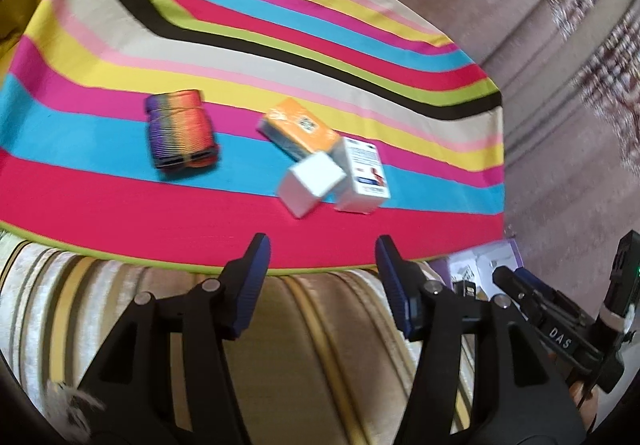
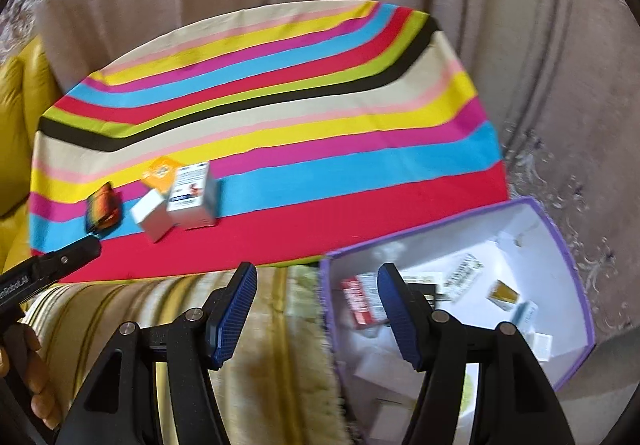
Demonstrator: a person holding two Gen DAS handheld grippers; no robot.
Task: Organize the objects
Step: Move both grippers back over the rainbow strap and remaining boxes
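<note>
- Four items are not yet put away on the striped cloth (image 1: 280,57), which covers what looks like a low counter; it is the largest thing in both views and bare apart from them
- Next in size, the purple-rimmed storage box (image 2: 560,237) sits just off the cloth's near right corner and already holds several small cartons and packets, so I judge the sorting well under way but unfinished
- Both pairs of tongs gape wide and hold nothing: the left tongs (image 1: 322,245) hover at the cloth's near edge facing the cluster of cartons, and the right tongs (image 2: 316,271) hang over the box's left wall
- On the cloth's left, the rainbow spring toy (image 1: 182,129) lies on its own, apart from the cartons
- Three cartons are bunched together, touching: a white medicine carton with blue and red print (image 1: 364,173), an orange carton (image 1: 300,129) behind it, and a plain white box (image 1: 310,183) tilted against both
- Remaining work, as I read it: these four things to go into the box, the cartons nearest the left tongs being the likeliest first
</note>
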